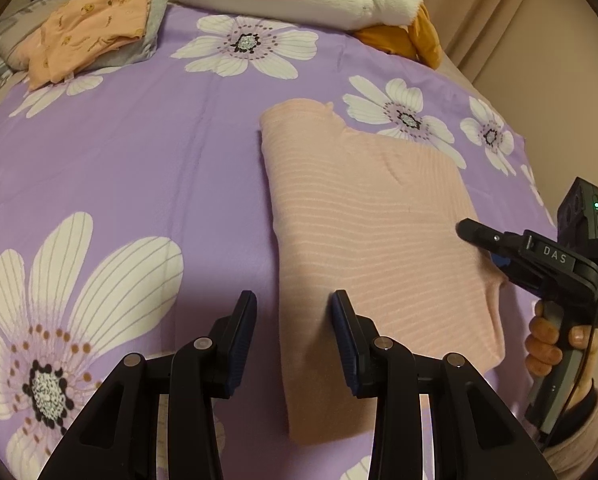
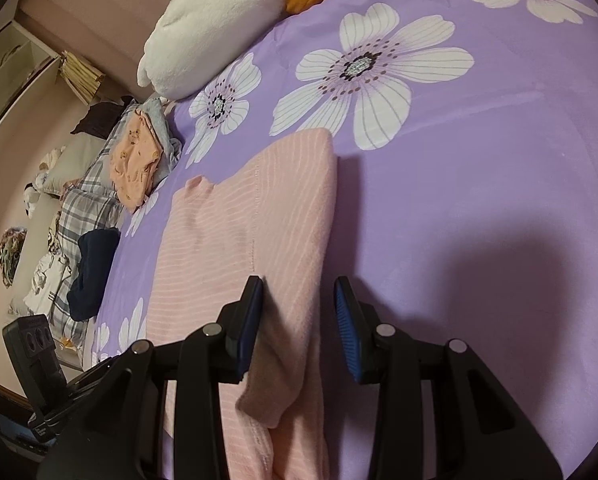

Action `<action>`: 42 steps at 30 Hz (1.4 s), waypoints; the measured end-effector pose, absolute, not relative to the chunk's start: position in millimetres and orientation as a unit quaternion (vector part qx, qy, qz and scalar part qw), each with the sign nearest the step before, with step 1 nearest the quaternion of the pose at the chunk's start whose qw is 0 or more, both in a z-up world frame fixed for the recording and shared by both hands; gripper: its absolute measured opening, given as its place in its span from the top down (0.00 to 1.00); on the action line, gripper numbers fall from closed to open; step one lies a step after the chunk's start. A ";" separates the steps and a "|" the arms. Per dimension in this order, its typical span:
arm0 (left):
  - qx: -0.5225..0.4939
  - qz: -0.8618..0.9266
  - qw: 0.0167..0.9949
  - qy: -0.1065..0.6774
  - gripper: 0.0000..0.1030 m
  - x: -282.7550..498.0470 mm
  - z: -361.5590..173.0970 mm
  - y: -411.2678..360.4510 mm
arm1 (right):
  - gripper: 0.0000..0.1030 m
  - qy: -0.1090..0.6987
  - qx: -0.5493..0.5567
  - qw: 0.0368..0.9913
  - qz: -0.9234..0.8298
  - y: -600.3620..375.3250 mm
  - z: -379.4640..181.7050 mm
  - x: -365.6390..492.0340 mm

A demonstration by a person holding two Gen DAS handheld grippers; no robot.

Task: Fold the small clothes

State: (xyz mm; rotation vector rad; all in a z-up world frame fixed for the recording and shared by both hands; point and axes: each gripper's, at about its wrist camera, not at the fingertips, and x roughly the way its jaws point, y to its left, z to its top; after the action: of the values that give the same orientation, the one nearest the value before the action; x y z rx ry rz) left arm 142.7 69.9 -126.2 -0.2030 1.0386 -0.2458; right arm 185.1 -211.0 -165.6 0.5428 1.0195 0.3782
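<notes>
Currently, left gripper [image 1: 293,300] and right gripper [image 2: 299,286], fingers spread wide and holding nothing, flank the folded pink striped garment [image 1: 363,216] on the floral bedspread [image 1: 139,152].

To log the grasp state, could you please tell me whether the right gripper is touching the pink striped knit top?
Cannot tell. In the right wrist view the right gripper is open over the pink striped knit top's edge, without a plain contact or gap.

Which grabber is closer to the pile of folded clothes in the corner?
Left. The left gripper hangs at the pink sweater's left edge, the folded pile's side. The right gripper sits over the sweater's opposite edge.
</notes>
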 end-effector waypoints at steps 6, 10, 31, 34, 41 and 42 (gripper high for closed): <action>-0.096 -0.114 0.856 0.495 0.65 138.7 -126.5 70.4 | 0.64 0.479 0.248 0.825 0.170 -213.3 -163.3 180.1; -0.094 -0.111 0.856 0.497 0.65 134.4 -125.8 71.3 | 0.64 0.478 0.246 0.827 0.164 -213.2 -161.4 177.6; -0.086 -0.090 0.857 0.500 0.65 95.2 -123.8 73.0 | 0.67 0.446 0.197 0.856 0.171 -209.1 -128.2 135.5; -0.077 -0.098 0.862 0.492 0.65 89.5 -119.2 64.0 | 0.68 0.437 0.168 0.861 0.198 -194.3 -121.9 124.3; -0.073 -0.118 0.862 0.488 0.65 84.7 -123.3 44.8 | 0.69 0.438 0.127 0.851 0.262 -164.2 -125.8 100.6; -0.072 -0.120 0.860 0.491 0.65 84.6 -125.8 42.7 | 0.69 0.443 0.124 0.849 0.262 -161.5 -129.1 100.4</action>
State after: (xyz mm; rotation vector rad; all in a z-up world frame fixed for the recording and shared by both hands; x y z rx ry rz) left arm 84.6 42.7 -125.8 -0.1514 1.0298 -0.2527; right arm 100.4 -161.5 -129.1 0.2612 0.9333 0.5518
